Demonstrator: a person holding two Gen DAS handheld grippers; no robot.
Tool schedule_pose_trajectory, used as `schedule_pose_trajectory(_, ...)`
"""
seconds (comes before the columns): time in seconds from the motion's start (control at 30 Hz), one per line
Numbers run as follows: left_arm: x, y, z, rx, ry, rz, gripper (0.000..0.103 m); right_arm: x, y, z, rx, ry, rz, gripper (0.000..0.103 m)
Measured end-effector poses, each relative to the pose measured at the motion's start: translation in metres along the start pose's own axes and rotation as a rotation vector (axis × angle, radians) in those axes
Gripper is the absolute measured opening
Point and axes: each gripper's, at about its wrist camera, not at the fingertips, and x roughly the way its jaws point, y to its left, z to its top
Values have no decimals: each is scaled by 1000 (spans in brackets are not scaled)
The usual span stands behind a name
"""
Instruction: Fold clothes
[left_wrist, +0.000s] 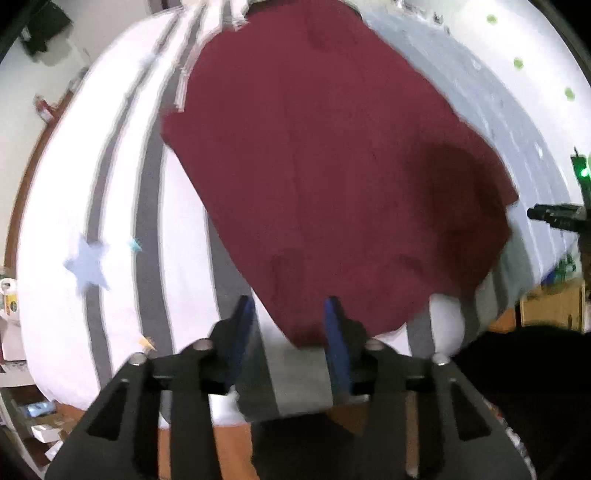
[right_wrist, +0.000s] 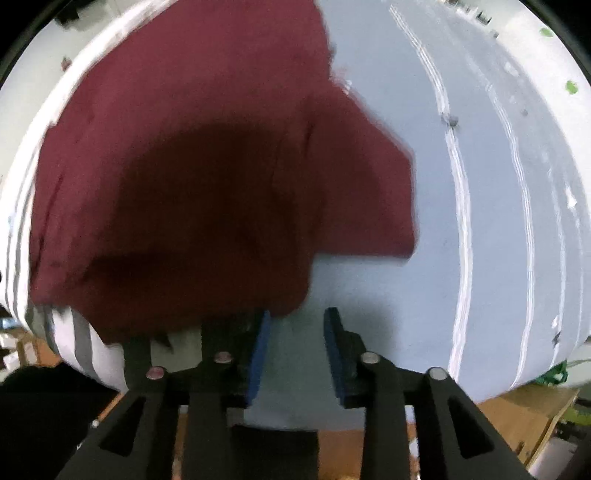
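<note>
A maroon shirt (left_wrist: 325, 155) lies spread on a bed; it also shows in the right wrist view (right_wrist: 192, 177) with one sleeve sticking out to the right. My left gripper (left_wrist: 290, 314) is open, its blue-padded fingers standing either side of the shirt's near corner, apart from it as far as I can tell. My right gripper (right_wrist: 297, 325) is open and empty, just right of the shirt's near edge, over bare sheet. The other gripper's dark tip (left_wrist: 554, 216) shows at the right edge of the left wrist view.
The bed has a white cover with grey stripes and a pale blue star (left_wrist: 88, 264) on the left, and a light blue sheet (right_wrist: 388, 258) on the right. The bed's near edge lies just under both grippers. Wooden floor and boxes (right_wrist: 517, 417) lie below.
</note>
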Motion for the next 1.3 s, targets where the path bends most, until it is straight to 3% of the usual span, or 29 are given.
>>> schedule_pose_trajectory(0.07,-2,10,19,-14,-84,46,65,-1,-7,18,20,-76,-30,48)
schedule_pose_trajectory(0.1,6,20,38,-16,-113,79,68,2,-9,26,35,-113,-47,48)
schedule_pose_trajectory(0.23,50,20,96,-33,-205,161,68,28,-14,51,104,-235,-105,48)
schedule_pose_trajectory(0.3,75,22,120,-51,-238,164,68,48,-16,69,132,-266,-122,48)
schedule_pose_trajectory(0.47,132,8,162,-52,-240,185,68,91,-18,117,180,-294,-137,48)
schedule_pose_trajectory(0.57,158,-2,182,-24,-234,177,67,100,-16,124,176,-290,-152,48)
schedule_pose_trajectory(0.67,177,-4,177,13,-209,203,66,106,-23,124,172,-292,-163,52)
schedule_pose_trajectory(0.73,186,-2,177,19,-199,204,58,108,-28,123,168,-293,-170,53)
schedule_pose_trajectory(0.77,185,1,176,15,-209,200,47,109,-31,121,166,-293,-177,54)
schedule_pose_trajectory(0.8,185,2,176,25,-209,215,27,108,-33,119,168,-290,-184,54)
schedule_pose_trajectory(0.87,180,6,174,23,-211,227,5,106,-39,114,181,-282,-193,54)
schedule_pose_trajectory(0.97,163,17,167,-13,-218,215,2,105,-45,111,204,-265,-201,55)
schedule_pose_trajectory(1.13,75,98,119,-262,-310,274,2,106,-44,110,218,-237,-213,55)
schedule_pose_trajectory(1.23,45,171,60,-457,-262,380,3,106,-42,110,226,-225,-231,55)
schedule_pose_trajectory(1.3,37,223,15,-607,-176,463,4,106,-39,110,232,-218,-242,54)
